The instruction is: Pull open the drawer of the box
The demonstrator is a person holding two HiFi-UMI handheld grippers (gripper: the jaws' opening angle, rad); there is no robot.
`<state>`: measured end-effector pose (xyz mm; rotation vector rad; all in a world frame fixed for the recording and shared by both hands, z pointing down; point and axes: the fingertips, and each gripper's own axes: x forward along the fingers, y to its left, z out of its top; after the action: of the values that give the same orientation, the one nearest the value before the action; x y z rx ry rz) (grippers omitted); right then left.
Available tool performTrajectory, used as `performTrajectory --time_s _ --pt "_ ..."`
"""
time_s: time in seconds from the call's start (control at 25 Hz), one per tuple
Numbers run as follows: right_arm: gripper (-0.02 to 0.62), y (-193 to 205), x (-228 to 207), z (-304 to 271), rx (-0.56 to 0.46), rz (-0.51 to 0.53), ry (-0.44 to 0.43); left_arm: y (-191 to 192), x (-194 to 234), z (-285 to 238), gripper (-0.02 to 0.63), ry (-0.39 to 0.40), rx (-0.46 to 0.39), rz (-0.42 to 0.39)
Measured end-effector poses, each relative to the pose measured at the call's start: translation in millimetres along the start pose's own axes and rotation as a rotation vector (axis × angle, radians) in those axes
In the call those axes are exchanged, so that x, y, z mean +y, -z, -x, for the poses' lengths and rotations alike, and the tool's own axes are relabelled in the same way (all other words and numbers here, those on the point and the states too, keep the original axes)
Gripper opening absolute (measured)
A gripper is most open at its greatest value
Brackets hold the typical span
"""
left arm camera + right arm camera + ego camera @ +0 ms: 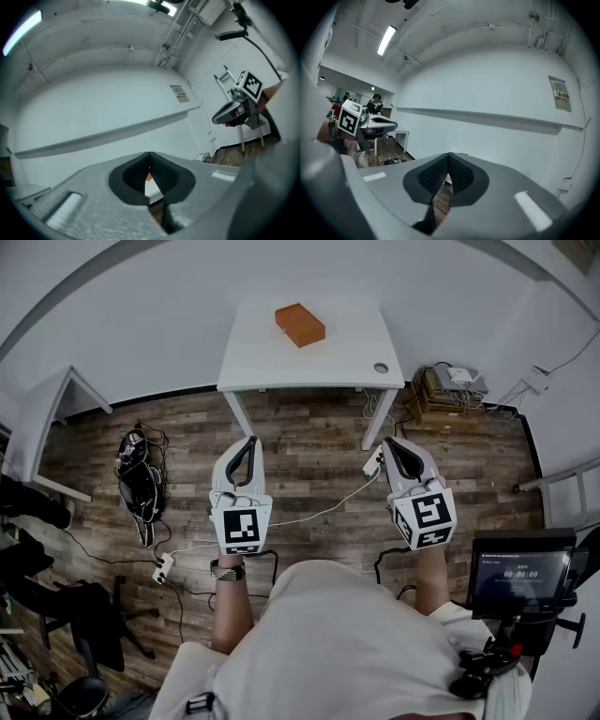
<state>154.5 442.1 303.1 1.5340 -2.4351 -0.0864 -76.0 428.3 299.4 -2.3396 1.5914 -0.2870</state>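
Note:
An orange box [300, 324] lies on the white table [281, 367] at the far side of the room; its drawer cannot be made out from here. My left gripper [247, 444] is held over the wood floor, well short of the table, jaws shut with nothing between them. My right gripper [395, 446] hangs level with it on the right, also shut and empty. In the left gripper view a sliver of the box [148, 177] and the table [153, 187] shows through the gap behind the closed tips. The right gripper view shows its tips [449, 157] together, facing the white wall.
A second white table [42, 423] stands at the left. Cables and a power strip [164, 568] trail across the floor, with a dark bag [139, 482] at the left. Boxes [445, 390] sit by the wall at right; a monitor [521, 573] stands near my right side.

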Motion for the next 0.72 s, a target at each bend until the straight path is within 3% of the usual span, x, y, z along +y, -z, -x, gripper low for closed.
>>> performTrajectory --time_s 0.56,0.72 --pt "0.002 -8 -8 16 -0.064 -0.035 0.005 -1 -6 9 0.000 -0.031 0.003 0.031" --pt "0.002 2 -42 21 -0.061 -0.043 -0.012 -12 -37 -9 0.000 -0.046 0.020 0.033"
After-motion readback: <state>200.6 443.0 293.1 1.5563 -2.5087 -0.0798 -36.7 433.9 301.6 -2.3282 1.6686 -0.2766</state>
